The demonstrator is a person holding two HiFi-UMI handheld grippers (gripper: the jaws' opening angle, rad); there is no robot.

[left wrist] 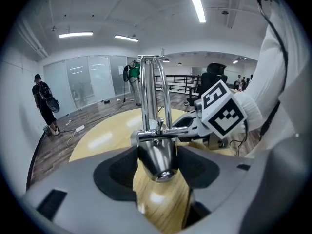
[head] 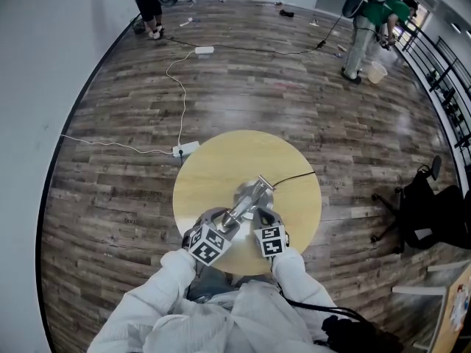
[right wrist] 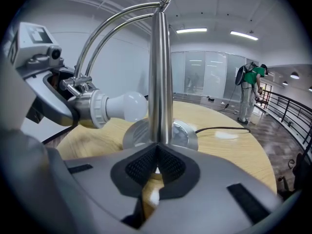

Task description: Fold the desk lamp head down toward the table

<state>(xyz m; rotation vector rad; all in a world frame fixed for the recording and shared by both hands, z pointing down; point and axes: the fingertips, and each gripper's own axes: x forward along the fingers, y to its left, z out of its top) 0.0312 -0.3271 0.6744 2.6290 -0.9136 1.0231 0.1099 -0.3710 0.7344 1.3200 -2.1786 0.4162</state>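
Observation:
A chrome desk lamp [head: 250,197] stands on the round yellow table [head: 221,160], its twin curved arms bent over. In the left gripper view, its cone-shaped head [left wrist: 157,155] points toward me between the pads of my left gripper [left wrist: 157,172]. The jaws stand wide, the pads close beside the cone without pressing. The white bulb [right wrist: 124,105] pokes out sideways, low over the tabletop. My right gripper [right wrist: 157,155] is shut on the lamp's upright pole [right wrist: 160,82], just above the round base [right wrist: 183,133]. Both grippers sit at the table's near edge [head: 232,223].
The lamp's black cord [right wrist: 219,128] runs off the table's right side. A power strip [head: 185,149] with a white cable lies on the wood floor to the left. A black office chair [head: 423,204] stands right. Two people [head: 372,20] are far back by a railing.

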